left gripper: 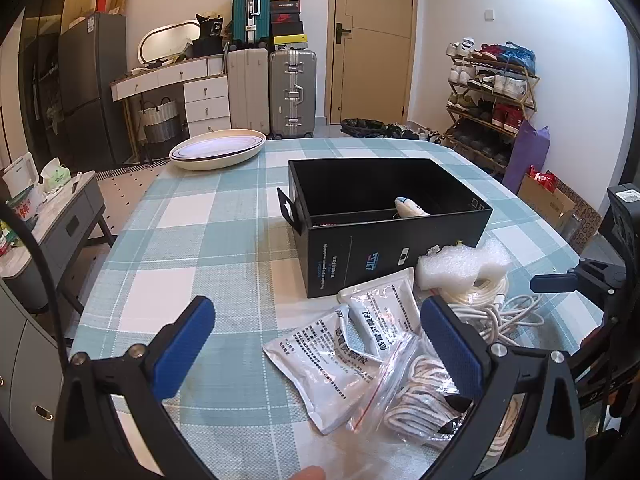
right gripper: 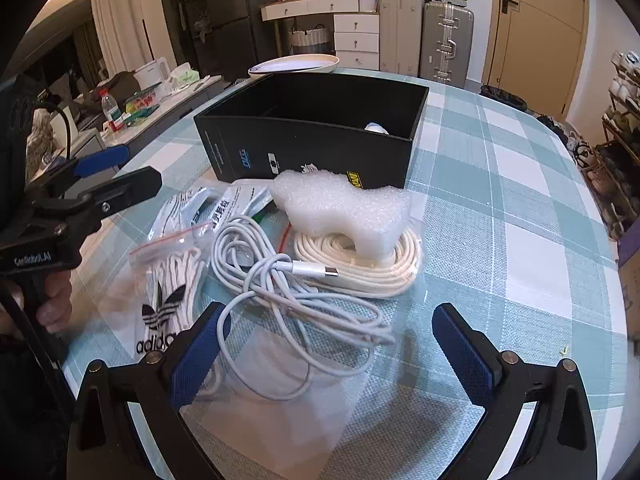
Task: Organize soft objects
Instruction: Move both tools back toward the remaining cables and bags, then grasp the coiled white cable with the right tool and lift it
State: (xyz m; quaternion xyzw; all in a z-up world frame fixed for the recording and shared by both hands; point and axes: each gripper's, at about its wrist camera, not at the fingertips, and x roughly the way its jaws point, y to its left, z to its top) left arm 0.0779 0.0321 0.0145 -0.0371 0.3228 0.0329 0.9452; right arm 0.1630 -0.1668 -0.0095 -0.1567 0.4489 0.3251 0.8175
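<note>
A black open box (left gripper: 384,248) (right gripper: 316,136) stands mid-table with a small white plush (left gripper: 410,207) (right gripper: 376,127) inside. In front of it lie two white sachets (left gripper: 332,356) (right gripper: 224,208), a zip bag of white laces (left gripper: 420,392) (right gripper: 168,280), a white foam piece (left gripper: 460,266) (right gripper: 344,208) resting on a cream cord coil (right gripper: 360,260), and a loose white cable (right gripper: 288,312) (left gripper: 504,316). My left gripper (left gripper: 316,344) (right gripper: 116,172) hovers open over the sachets. My right gripper (right gripper: 332,344) is open above the loose cable, holding nothing.
A stack of white plates (left gripper: 218,152) (right gripper: 294,66) sits at the table's far left edge. The checked tablecloth (left gripper: 192,240) (right gripper: 500,240) is bare left and right of the pile. A grey side cabinet (left gripper: 60,216), suitcases (left gripper: 292,92) and a shoe rack (left gripper: 492,96) stand beyond the table.
</note>
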